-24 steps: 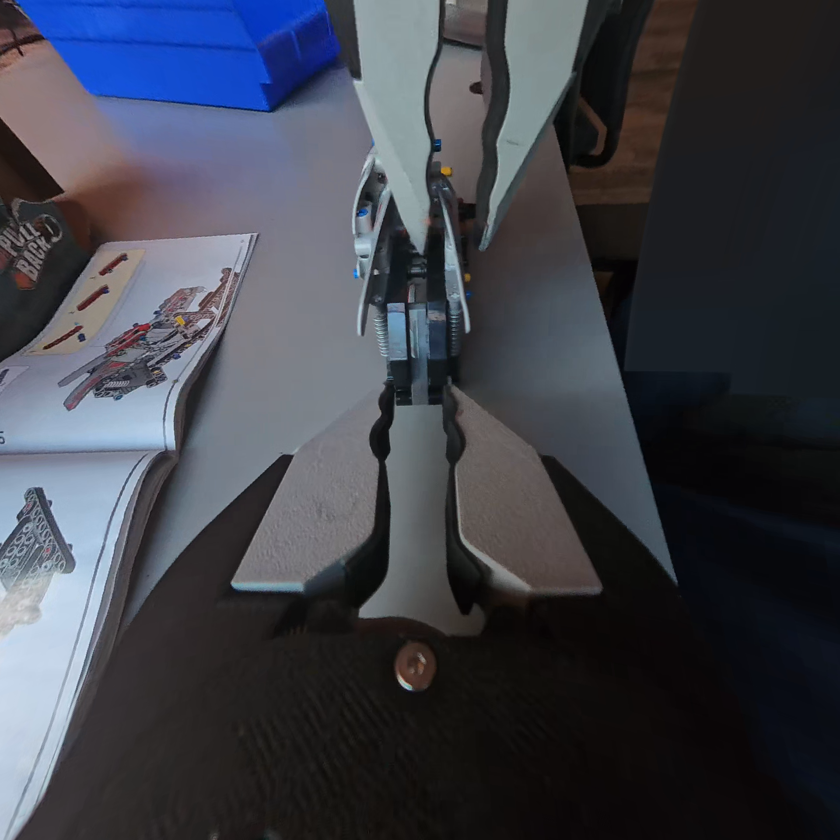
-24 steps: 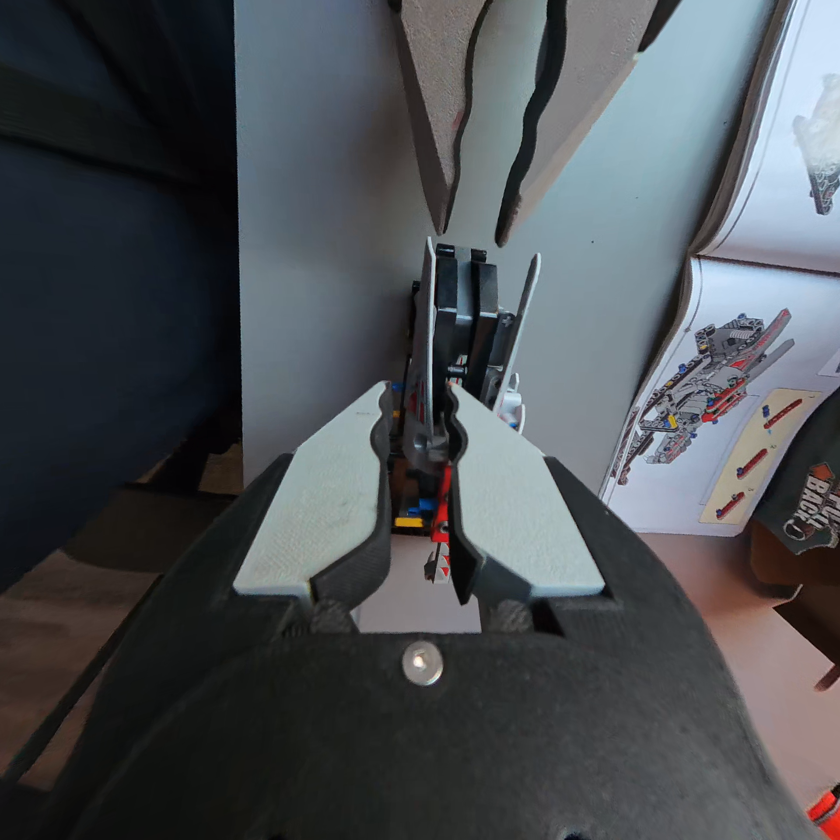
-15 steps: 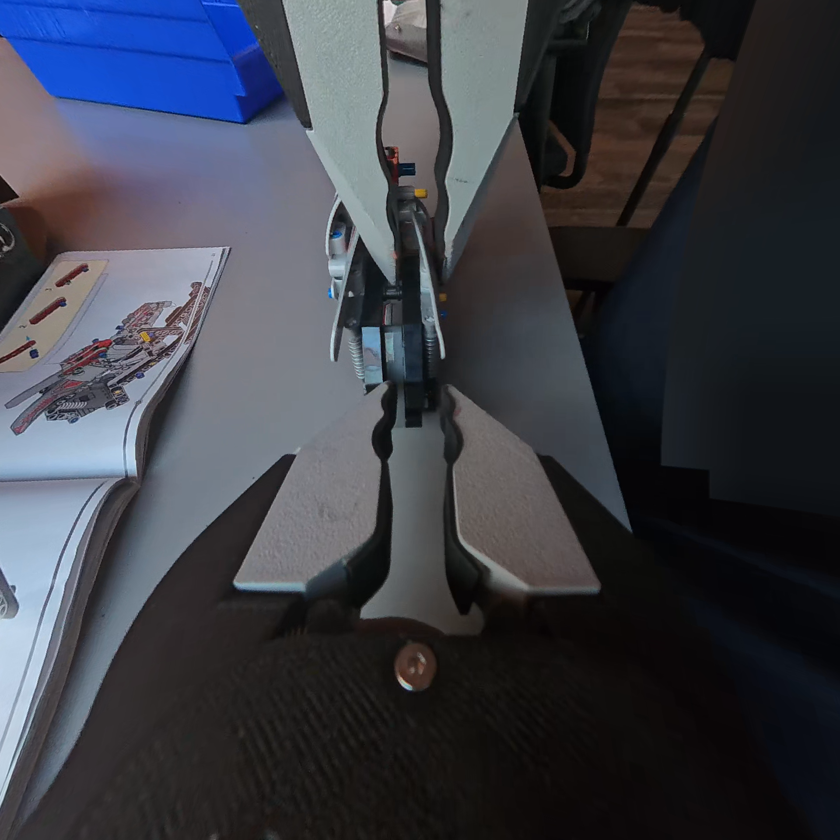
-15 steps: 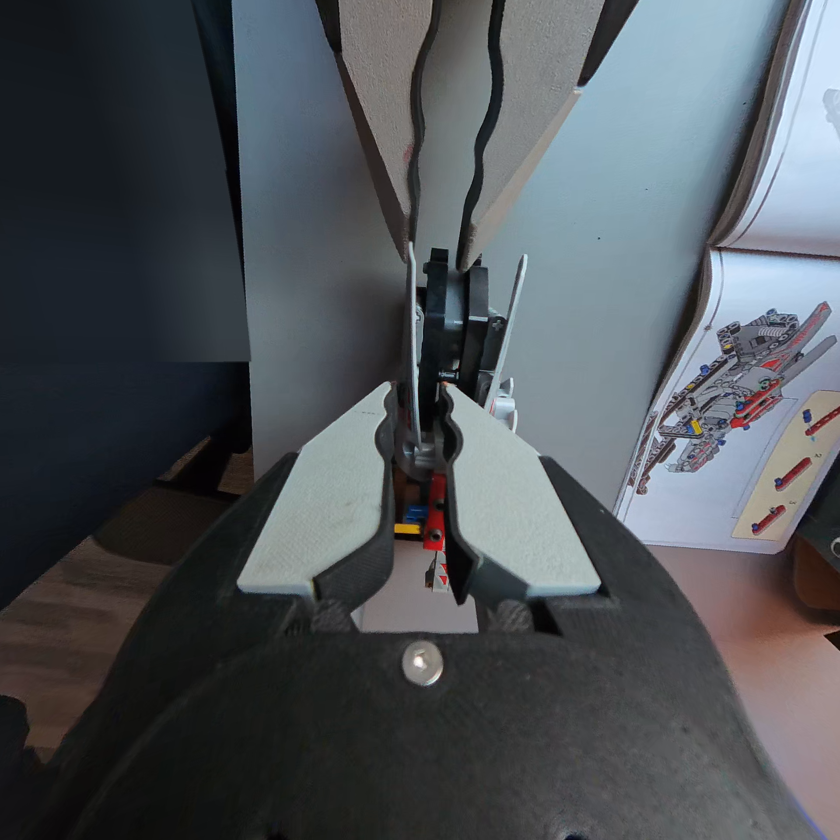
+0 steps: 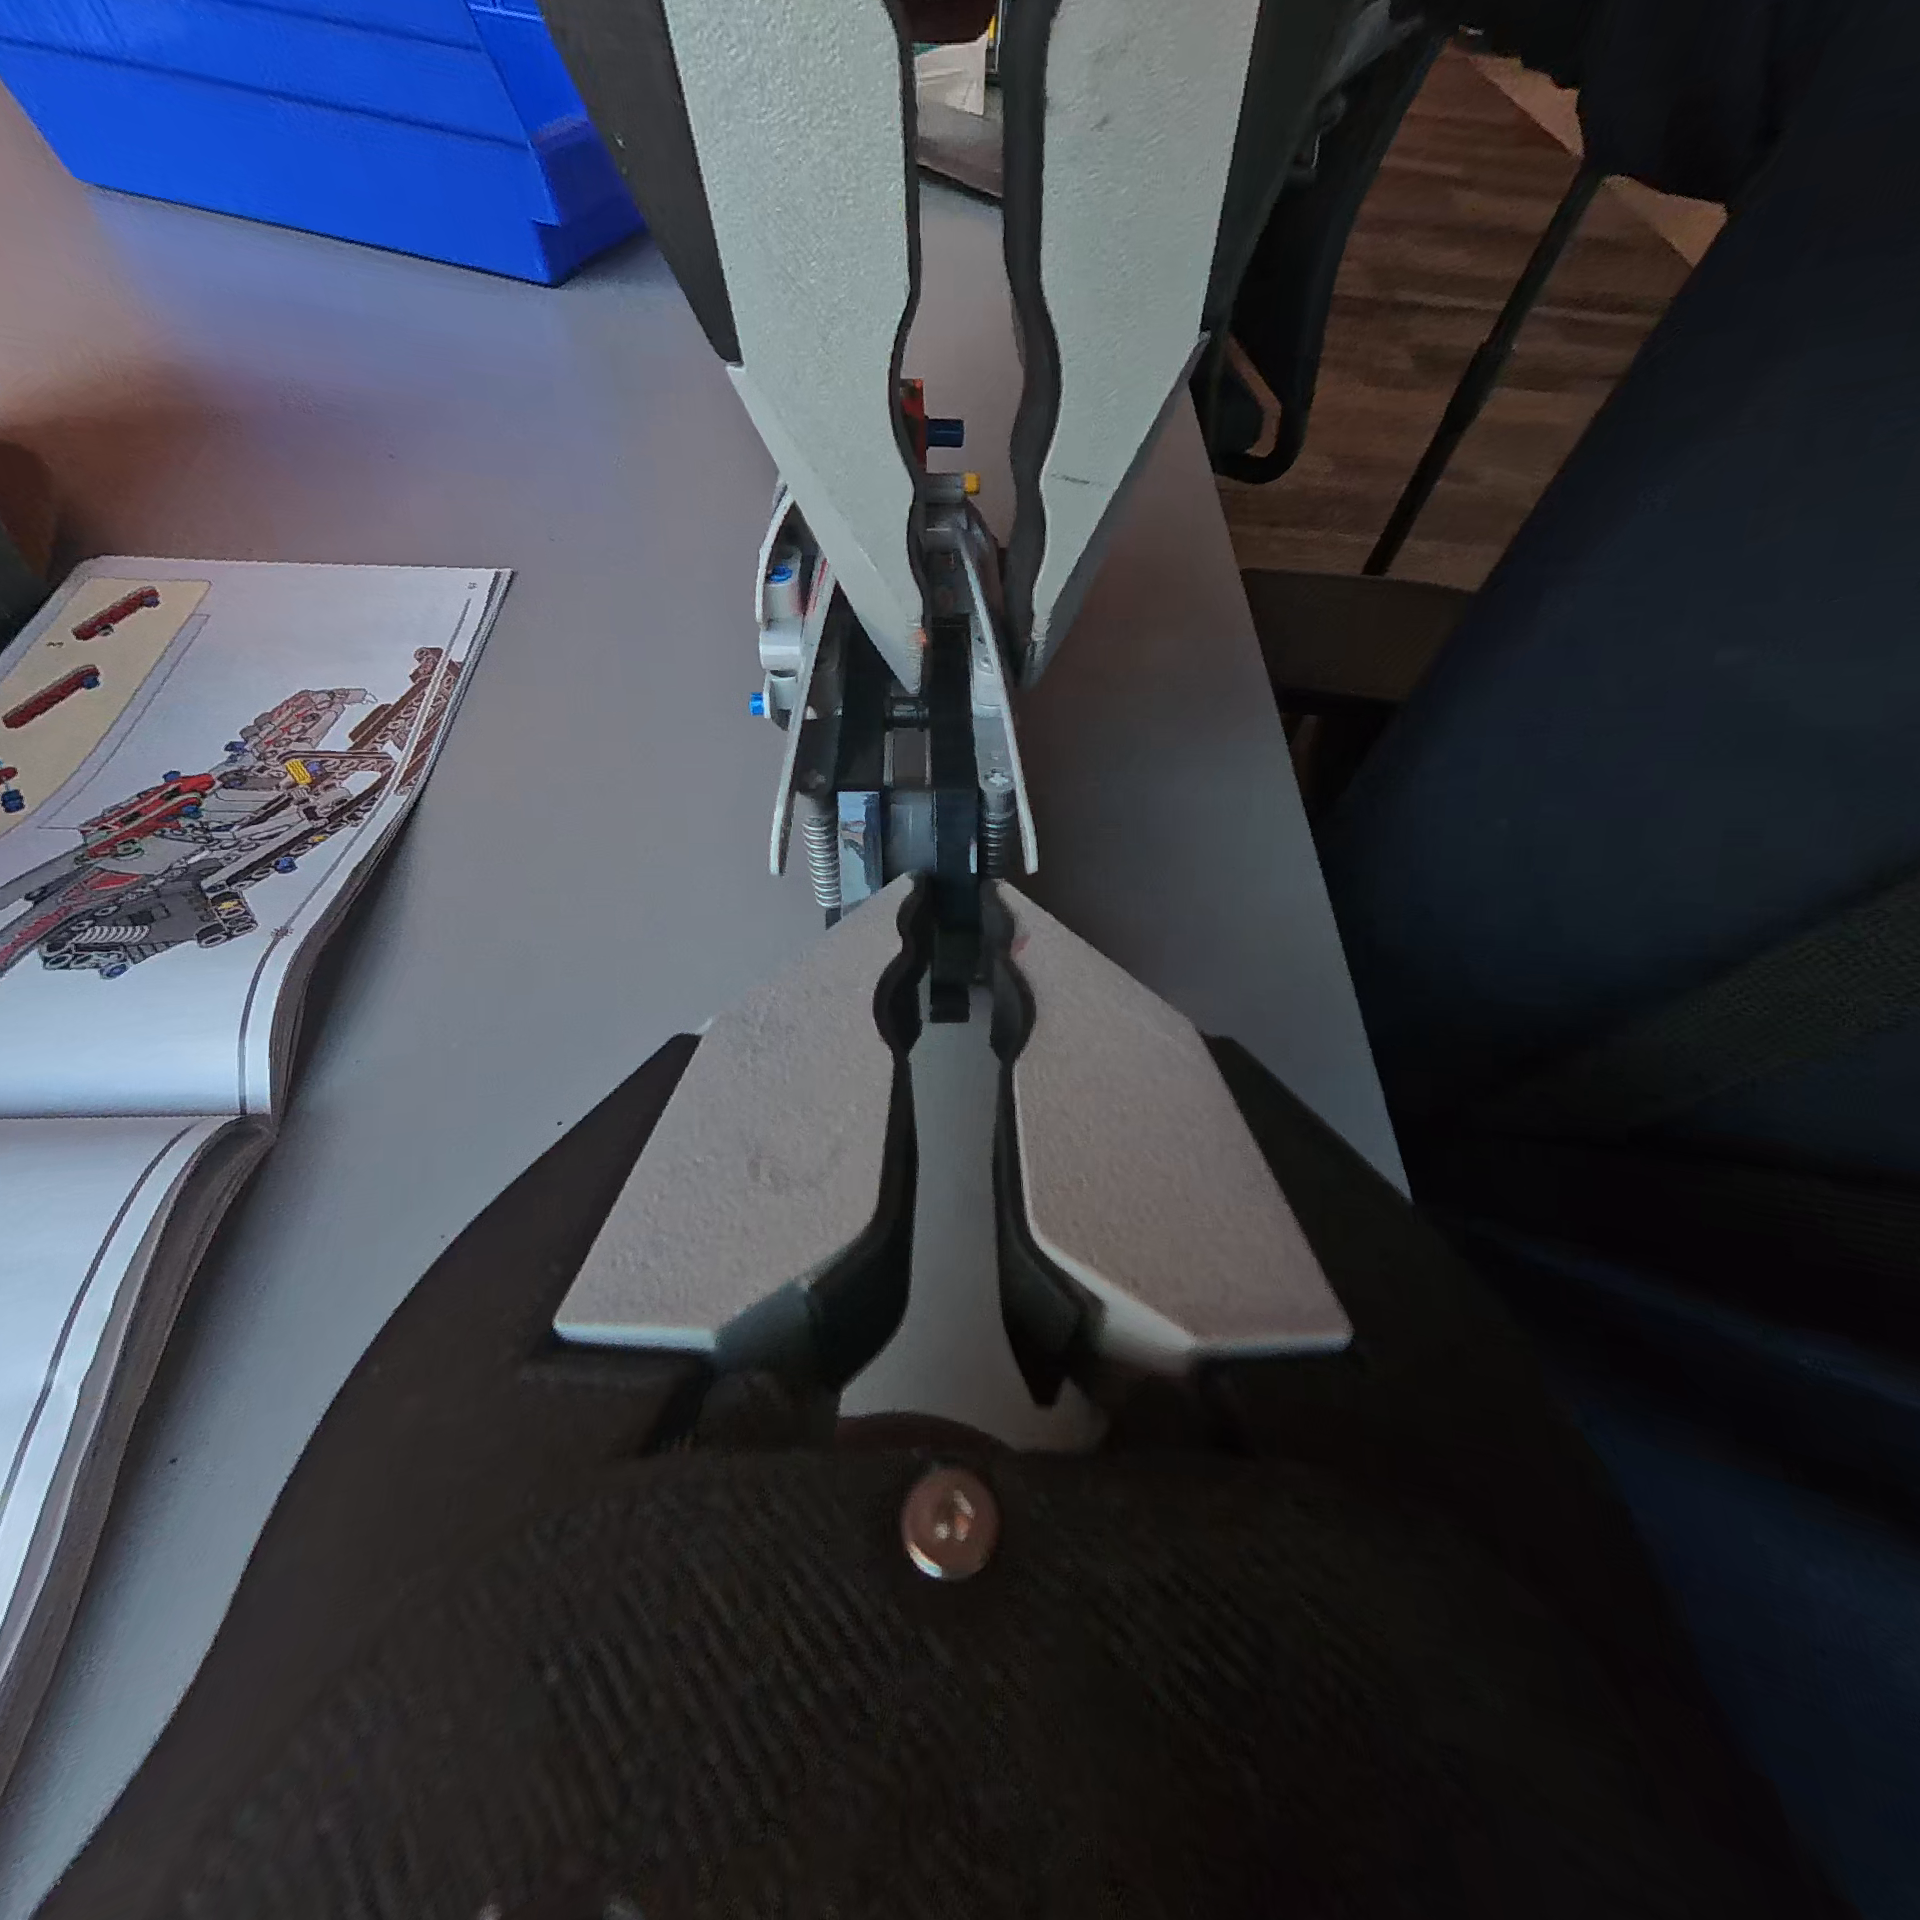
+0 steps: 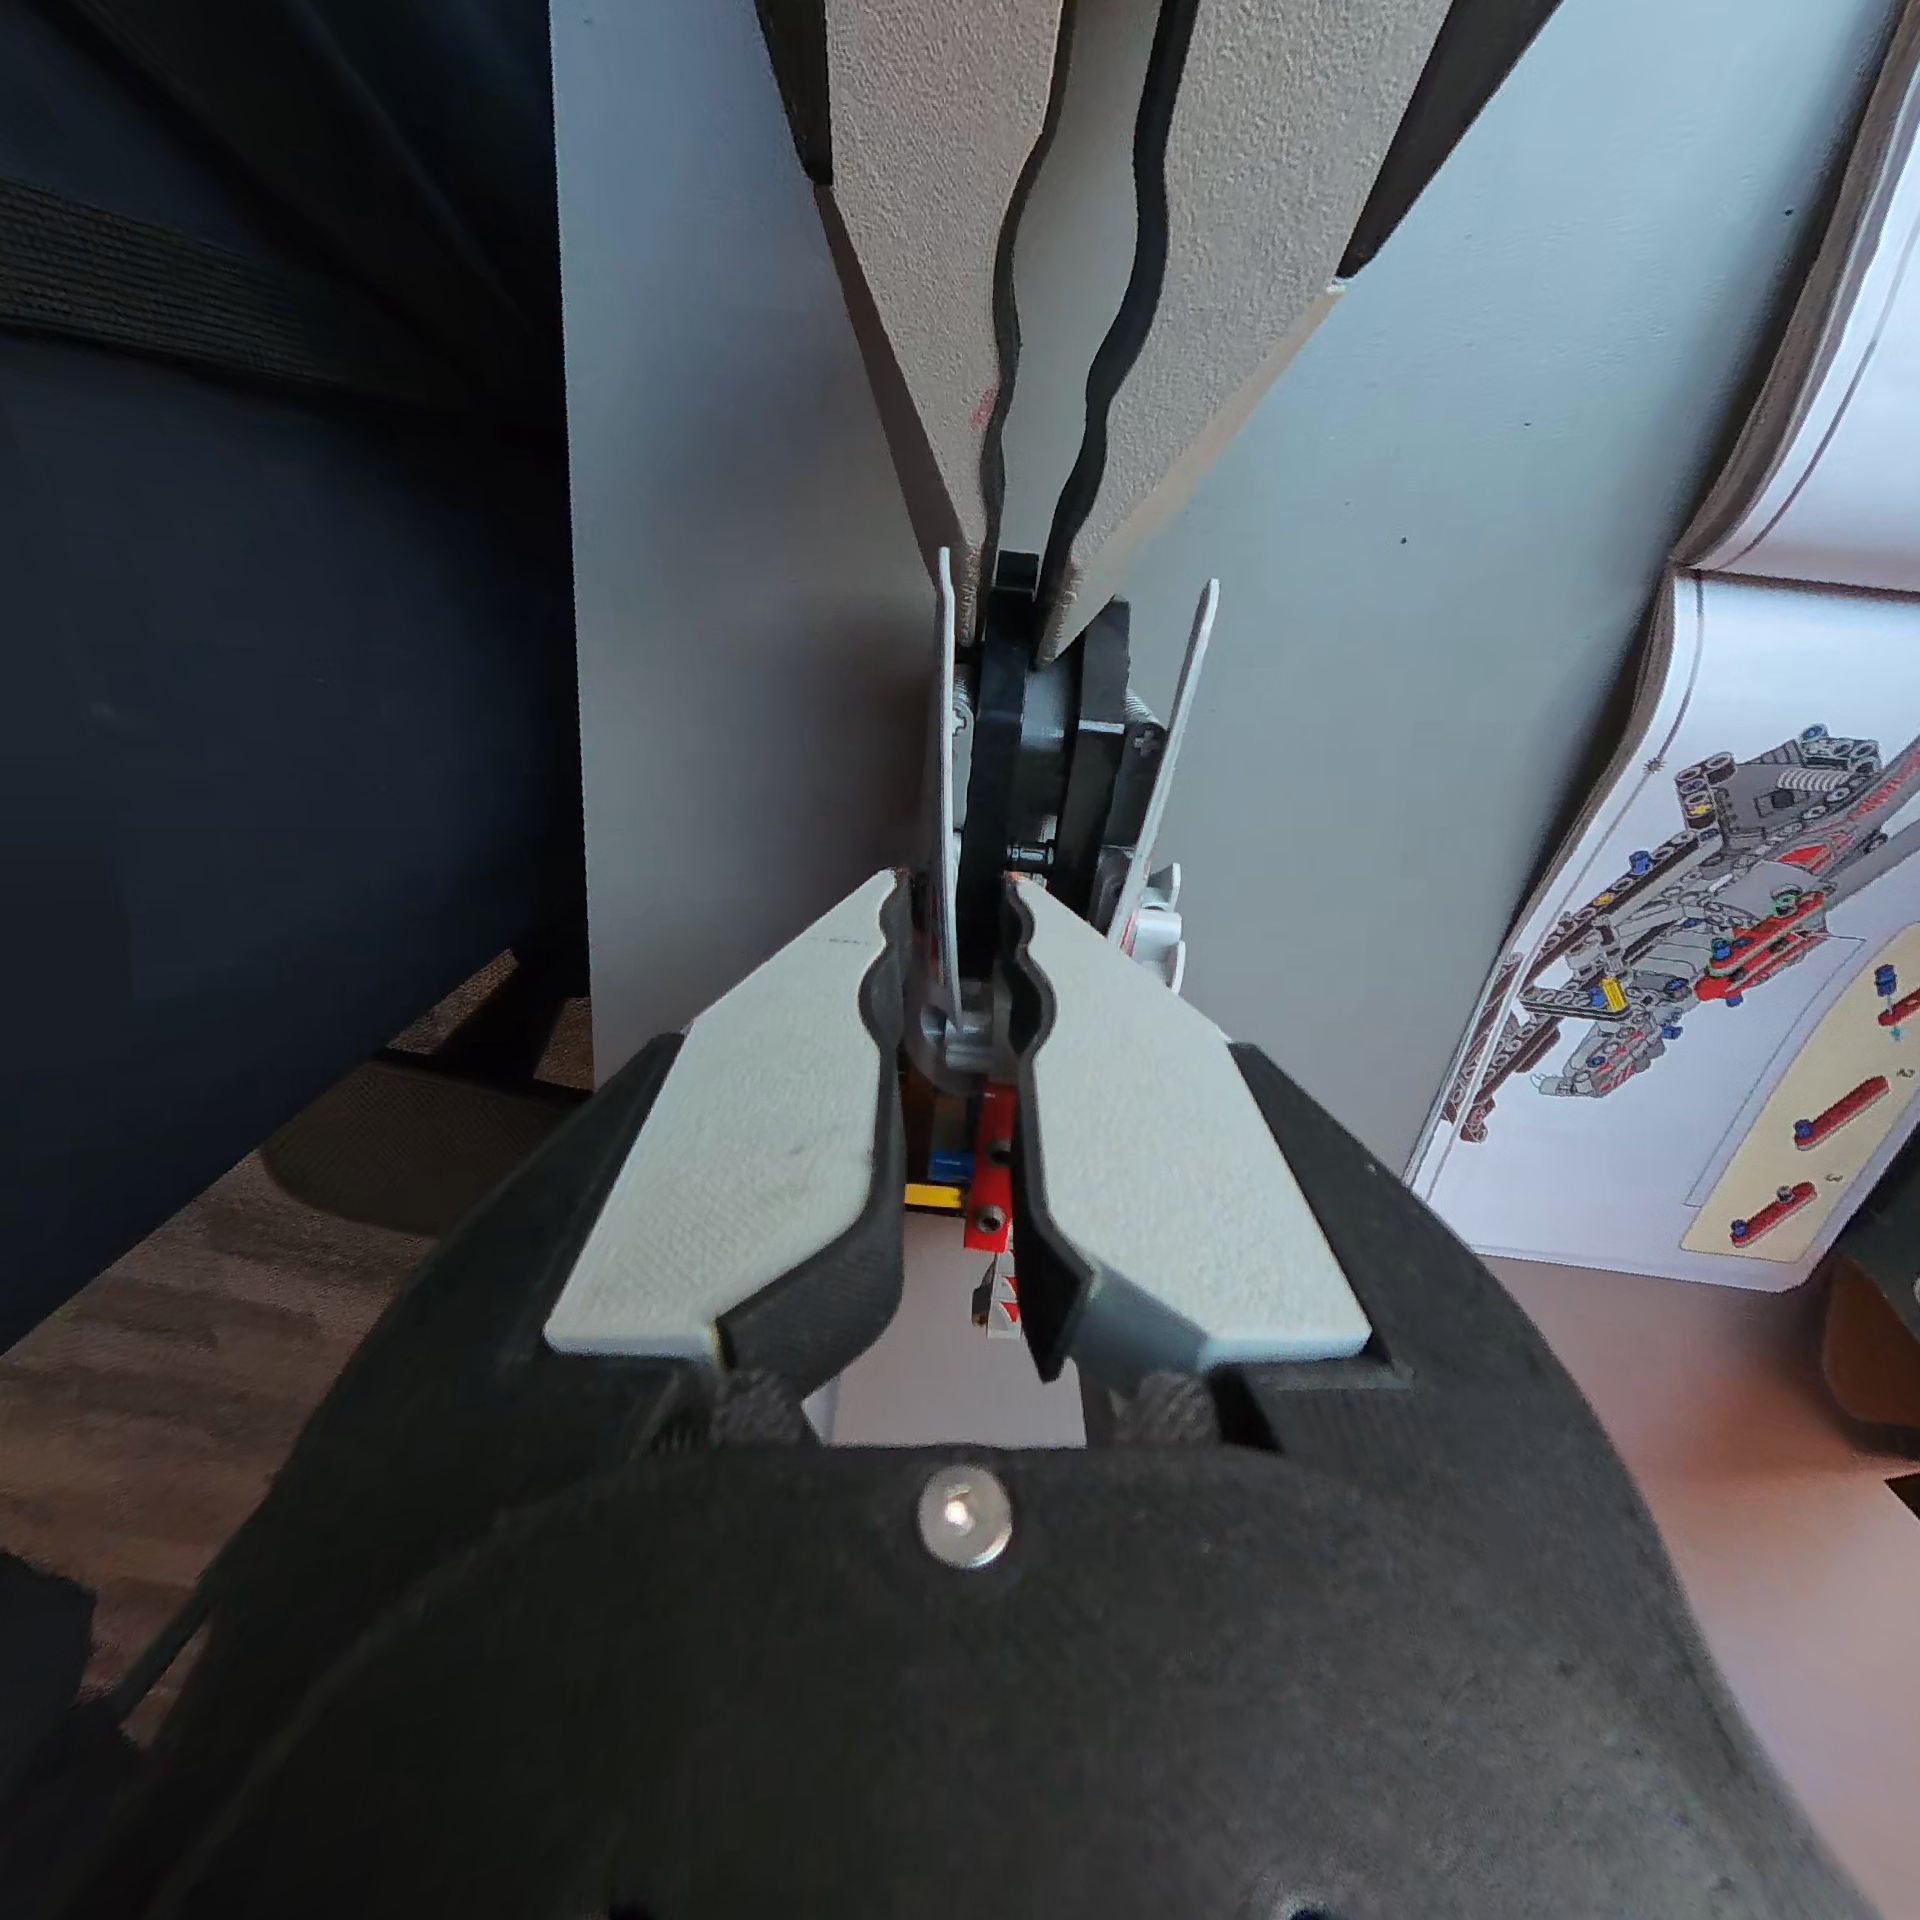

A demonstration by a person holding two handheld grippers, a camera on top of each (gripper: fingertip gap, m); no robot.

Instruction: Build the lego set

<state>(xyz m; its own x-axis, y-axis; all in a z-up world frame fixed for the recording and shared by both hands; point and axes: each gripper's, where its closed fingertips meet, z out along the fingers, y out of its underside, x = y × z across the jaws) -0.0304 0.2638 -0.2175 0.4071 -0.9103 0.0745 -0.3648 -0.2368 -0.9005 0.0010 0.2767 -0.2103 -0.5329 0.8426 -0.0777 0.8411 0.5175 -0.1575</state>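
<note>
A grey, white and black lego model [image 5: 904, 769] with red, blue and yellow parts is held end to end between my two grippers, above the grey table [image 5: 582, 520]. My left gripper [image 5: 951, 914] is shut on a black part at the model's near end. My right gripper [image 5: 966, 665] comes in from the far side and is shut on the other end. In the right wrist view the right gripper [image 6: 961, 914] clamps a grey round piece and a red beam of the model [image 6: 1039, 748], and the left gripper [image 6: 1013, 613] pinches the black end. The model's middle is partly hidden by the fingers.
An open instruction booklet [image 5: 208, 790] lies on the table to the left, and also shows in the right wrist view [image 6: 1714, 987]. A blue bin [image 5: 312, 114] stands at the back left. The table edge [image 5: 1299, 831] runs close by the model, with a dark chair and wooden floor beyond. My hands' fingertips stand some 4 cm from each other.
The two grippers have come closer and lined up. My left gripper has slid forward, so the model's black end now sits between its fingers. The right gripper keeps its hold.
</note>
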